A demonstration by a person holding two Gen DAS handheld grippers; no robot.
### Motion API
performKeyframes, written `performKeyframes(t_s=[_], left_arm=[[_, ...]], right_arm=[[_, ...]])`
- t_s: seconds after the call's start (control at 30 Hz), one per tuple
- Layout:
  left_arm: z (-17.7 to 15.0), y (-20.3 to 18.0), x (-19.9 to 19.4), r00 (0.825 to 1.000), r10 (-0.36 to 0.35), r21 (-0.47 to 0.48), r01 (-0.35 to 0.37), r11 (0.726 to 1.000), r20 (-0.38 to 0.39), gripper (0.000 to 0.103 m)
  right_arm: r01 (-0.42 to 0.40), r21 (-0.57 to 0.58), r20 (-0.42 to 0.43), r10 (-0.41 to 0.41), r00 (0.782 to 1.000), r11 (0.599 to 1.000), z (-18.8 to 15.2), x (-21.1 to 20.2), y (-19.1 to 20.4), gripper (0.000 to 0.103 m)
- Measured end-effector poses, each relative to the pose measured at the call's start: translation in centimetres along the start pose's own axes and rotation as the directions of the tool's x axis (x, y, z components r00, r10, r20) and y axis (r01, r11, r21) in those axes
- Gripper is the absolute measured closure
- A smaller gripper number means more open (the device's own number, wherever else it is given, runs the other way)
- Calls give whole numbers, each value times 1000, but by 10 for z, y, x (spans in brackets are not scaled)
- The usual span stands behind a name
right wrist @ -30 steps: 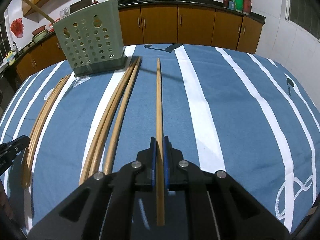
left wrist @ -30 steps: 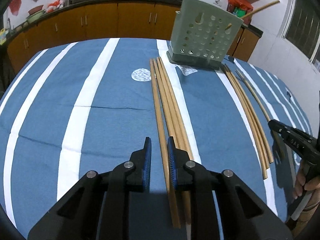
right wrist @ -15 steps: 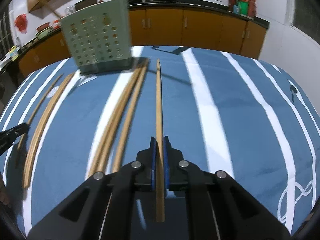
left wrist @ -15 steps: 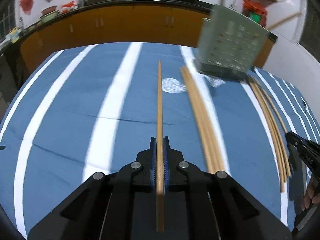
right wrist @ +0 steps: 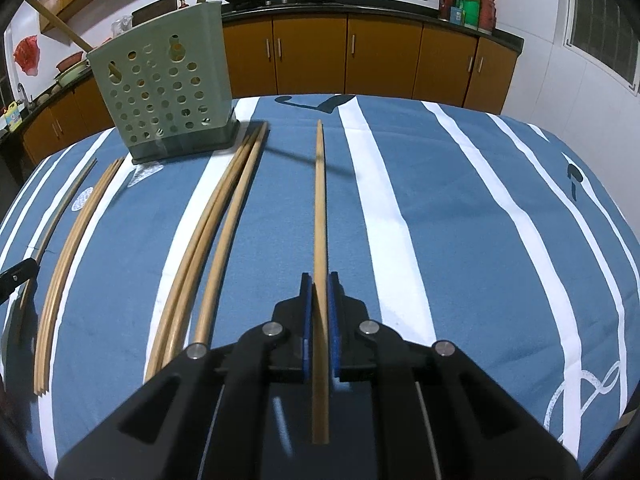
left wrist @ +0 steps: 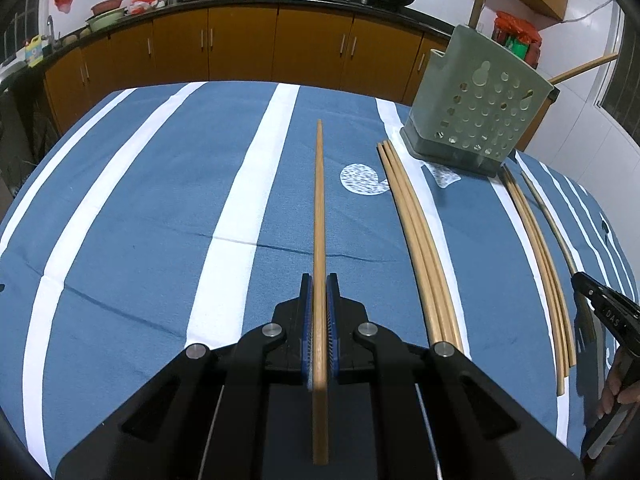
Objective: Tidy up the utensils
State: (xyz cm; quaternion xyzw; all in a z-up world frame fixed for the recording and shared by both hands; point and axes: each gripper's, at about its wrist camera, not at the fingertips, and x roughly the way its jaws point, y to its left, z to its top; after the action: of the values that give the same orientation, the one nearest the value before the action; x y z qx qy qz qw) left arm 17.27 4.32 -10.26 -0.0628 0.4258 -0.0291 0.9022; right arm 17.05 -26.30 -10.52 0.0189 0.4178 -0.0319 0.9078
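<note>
My left gripper (left wrist: pixel 319 280) is shut on a long wooden chopstick (left wrist: pixel 319 200) that juts forward above the blue striped tablecloth. A second wooden chopstick (right wrist: pixel 320 200) is pinched the same way in my right gripper (right wrist: pixel 320 280), which is also shut. The pale green perforated utensil holder (left wrist: pixel 480 108) stands at the far right in the left wrist view and at the far left (right wrist: pixel 164 92) in the right wrist view, with chopsticks sticking out of its top. Loose chopstick bundles (left wrist: pixel 420 248) (right wrist: pixel 208 248) lie flat on the cloth beside each gripper.
Another bundle of chopsticks (left wrist: pixel 540 264) lies further right, seen at far left (right wrist: pixel 68 256) in the right wrist view. The right gripper's body and a hand (left wrist: pixel 608 320) show at the left view's right edge. Wooden kitchen cabinets (left wrist: pixel 240 44) run behind the table.
My left gripper has shut on one chopstick from the bundle, lifted it and shifted left, leaving the rest lying to its right. The right gripper keeps its chopstick and has barely moved.
</note>
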Motion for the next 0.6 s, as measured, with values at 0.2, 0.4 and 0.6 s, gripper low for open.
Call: performKeyframes(t_s=[0.2, 0.4, 0.6], left_arm=[[0, 2, 0, 1000, -14, -11, 14, 1000, 0, 95], [0, 1, 0, 1000, -10, -9, 10, 1000, -1, 95], [0, 1, 0, 1000, -10, -9, 10, 1000, -1, 94]], right_arm=[[-4, 3, -1, 4, 1000, 1000, 0, 0, 0, 93], [1, -2, -2, -1, 1000, 1000, 0, 1, 1, 93], [1, -2, -2, -1, 1000, 1000, 0, 1, 0, 93]])
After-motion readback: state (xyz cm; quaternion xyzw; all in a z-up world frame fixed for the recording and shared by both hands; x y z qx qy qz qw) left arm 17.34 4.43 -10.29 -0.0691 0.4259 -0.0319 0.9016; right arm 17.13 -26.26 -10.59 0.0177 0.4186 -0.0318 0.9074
